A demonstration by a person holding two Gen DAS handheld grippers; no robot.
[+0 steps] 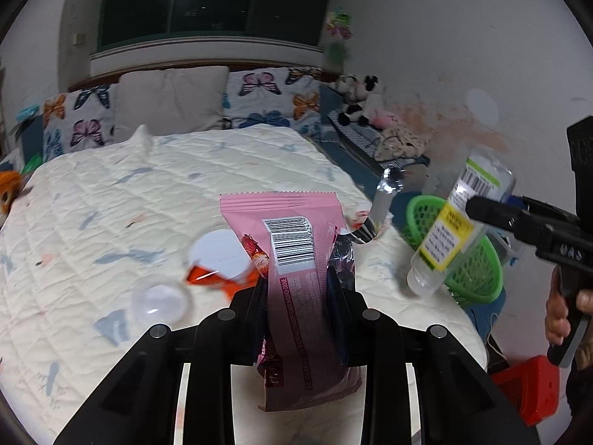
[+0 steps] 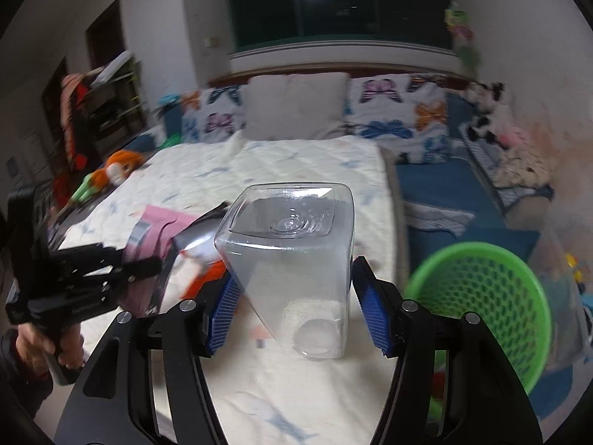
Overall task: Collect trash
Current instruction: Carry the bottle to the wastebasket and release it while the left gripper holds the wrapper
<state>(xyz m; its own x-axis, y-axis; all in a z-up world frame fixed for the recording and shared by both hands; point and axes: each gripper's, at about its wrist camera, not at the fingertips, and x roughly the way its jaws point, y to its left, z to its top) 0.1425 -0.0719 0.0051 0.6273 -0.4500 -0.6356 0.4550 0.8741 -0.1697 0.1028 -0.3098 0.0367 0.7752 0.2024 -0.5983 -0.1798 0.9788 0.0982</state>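
In the left wrist view my left gripper (image 1: 296, 278) is shut on a pink snack wrapper (image 1: 292, 222) with a barcode, held up over the quilted bed (image 1: 111, 193). To the right, my right gripper (image 1: 493, 204) is shut on a clear plastic bottle (image 1: 448, 230) with a yellow and green label, tilted above a green mesh basket (image 1: 478, 270). In the right wrist view the blue pads of the right gripper (image 2: 294, 274) press both sides of the bottle (image 2: 292, 244), base pointing away. The basket (image 2: 478, 296) is lower right. The left gripper (image 2: 148, 263) with the wrapper (image 2: 155, 226) is at the left.
An orange and white wrapper (image 1: 218, 259), a clear plastic lid (image 1: 161, 302) and a shiny clear piece (image 1: 385, 193) lie on the bed. Pillows line the headboard, an orange plush toy (image 2: 118, 170) lies at the left edge. A red box (image 1: 526, 385) stands on the floor.
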